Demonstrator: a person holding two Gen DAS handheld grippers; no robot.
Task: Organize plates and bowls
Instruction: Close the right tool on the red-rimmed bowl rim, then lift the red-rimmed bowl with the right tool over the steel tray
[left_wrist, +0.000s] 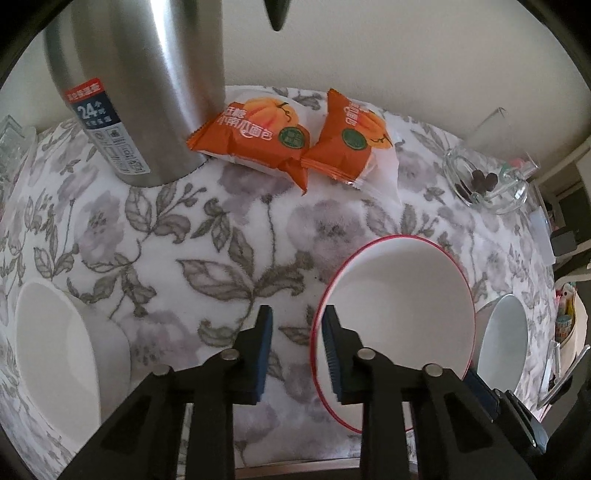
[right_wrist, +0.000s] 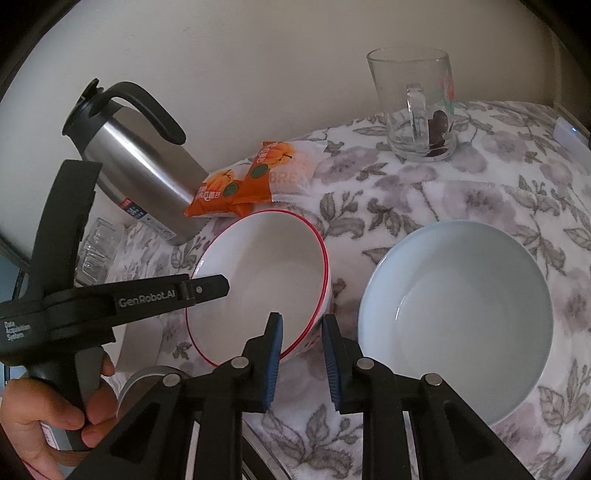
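Observation:
A white bowl with a red rim (left_wrist: 399, 295) (right_wrist: 266, 269) stands on the flowered tablecloth. My left gripper (left_wrist: 297, 323) is open, its jaws astride the bowl's left rim, right finger inside. In the right wrist view the left gripper's body (right_wrist: 122, 301) reaches over that bowl. My right gripper (right_wrist: 302, 326) is open, its jaws astride the bowl's near right wall. A pale blue bowl (right_wrist: 458, 314) (left_wrist: 504, 338) sits right of it. A plain white bowl (left_wrist: 55, 354) sits at the left.
A steel thermos (left_wrist: 136, 85) (right_wrist: 140, 162) stands at the back left, two orange bread packets (left_wrist: 291, 136) (right_wrist: 251, 181) beside it. A glass mug with dark fruit (right_wrist: 421, 110) (left_wrist: 484, 177) stands at the back right. Small glasses (right_wrist: 92, 254) are at the left edge.

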